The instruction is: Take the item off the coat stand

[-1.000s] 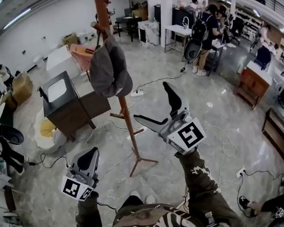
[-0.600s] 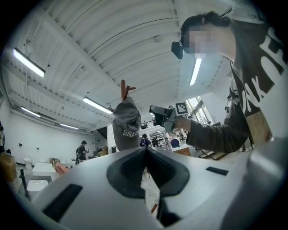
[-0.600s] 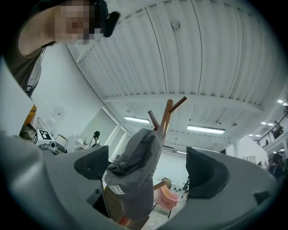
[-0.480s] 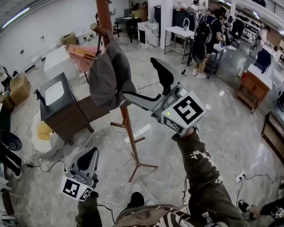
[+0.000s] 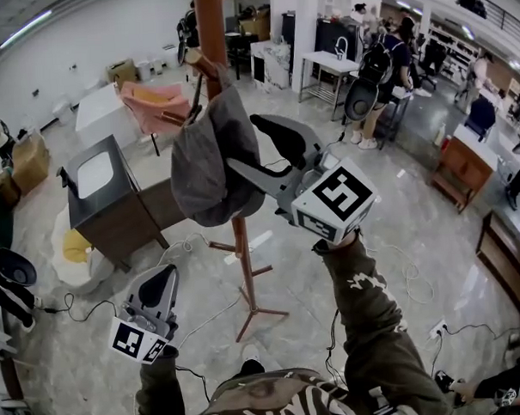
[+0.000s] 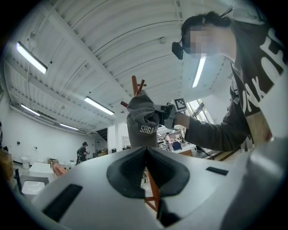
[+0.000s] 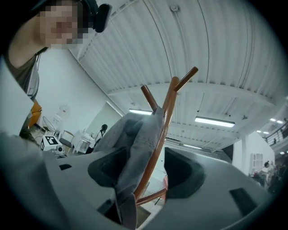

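Both jaws of the right claw (image 5: 244, 144), just closing yet apart, straddle the grey cap (image 5: 203, 175) at 10 o'clock. Farther off, the left claw (image 5: 163, 281) has its jaws together.

We read cap (image 5: 202, 166) as matt grey cloth, stand (image 5: 243, 263) smooth reddish wood, floor (image 5: 414, 196) glossy stone.

Evenly bright. Ceiling strip lights (image 6: 31, 57) above the coat stand (image 5: 241, 246) are the source. Shadows soft. Glossy floor (image 5: 451, 237) right of the stand shows mild glare. Gripper views: strong fisheye bending, black corners, soft foreground.
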